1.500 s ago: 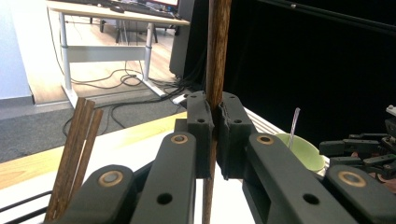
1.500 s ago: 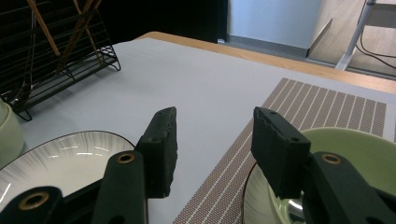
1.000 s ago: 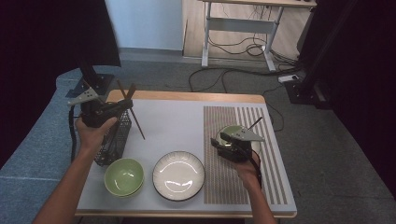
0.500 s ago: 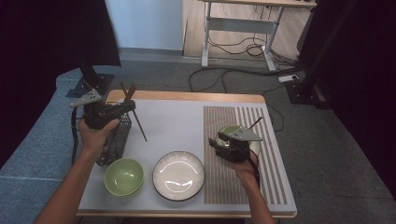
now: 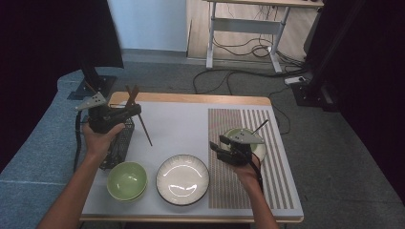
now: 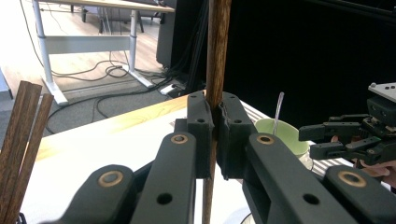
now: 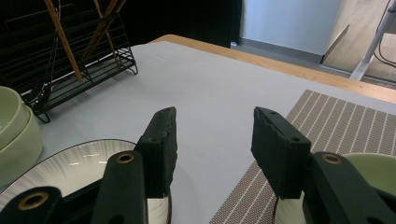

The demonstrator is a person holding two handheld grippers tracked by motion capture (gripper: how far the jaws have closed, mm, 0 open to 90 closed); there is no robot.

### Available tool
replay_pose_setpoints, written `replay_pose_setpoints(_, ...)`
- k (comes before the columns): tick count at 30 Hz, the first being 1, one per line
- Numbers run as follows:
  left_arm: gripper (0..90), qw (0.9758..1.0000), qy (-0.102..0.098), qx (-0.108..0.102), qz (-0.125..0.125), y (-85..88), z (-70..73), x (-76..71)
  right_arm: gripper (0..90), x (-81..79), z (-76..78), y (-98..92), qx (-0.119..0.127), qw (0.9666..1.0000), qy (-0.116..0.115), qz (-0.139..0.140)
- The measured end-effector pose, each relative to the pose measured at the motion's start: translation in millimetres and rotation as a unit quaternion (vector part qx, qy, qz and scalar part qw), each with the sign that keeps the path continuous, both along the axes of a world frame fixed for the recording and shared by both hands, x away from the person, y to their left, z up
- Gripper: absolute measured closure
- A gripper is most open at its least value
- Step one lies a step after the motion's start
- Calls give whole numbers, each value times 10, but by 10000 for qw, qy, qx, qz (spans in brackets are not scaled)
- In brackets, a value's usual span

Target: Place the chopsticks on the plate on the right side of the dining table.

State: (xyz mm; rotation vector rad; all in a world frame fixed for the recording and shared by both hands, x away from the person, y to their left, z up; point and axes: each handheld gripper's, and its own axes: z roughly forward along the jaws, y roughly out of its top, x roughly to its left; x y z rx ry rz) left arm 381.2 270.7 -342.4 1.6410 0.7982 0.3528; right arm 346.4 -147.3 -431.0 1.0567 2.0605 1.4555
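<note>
Chopstick (image 6: 215,56) stands near upright, pinched in left tongs (image 6: 215,135); right tongs (image 7: 212,149) gape empty.

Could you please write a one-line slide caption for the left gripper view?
Left gripper clamps a brown wooden chopstick upright above the white table.

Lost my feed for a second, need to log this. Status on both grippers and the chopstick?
Left gripper shut on chopstick, lifted above wire rack. Right gripper open, holding nothing, low over striped mat. Nothing between chopstick and white plate.
</note>
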Motion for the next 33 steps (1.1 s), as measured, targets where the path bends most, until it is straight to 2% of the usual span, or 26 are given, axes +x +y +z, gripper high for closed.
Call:
replay_pose_setpoints(16,845,9999,7,33,-132,-131,-21,-6,505,-5,14,117,33,9999,-41,120)
replay_pose_setpoints(22,845,9998,5,-14,-202,-182,-31,-26,504,-10,20,178,22,9998,-36,201)
replay_pose_setpoints(33,845,9994,24,51,-338,-309,-66,-32,504,-12,21,255,44,9995,-66,295)
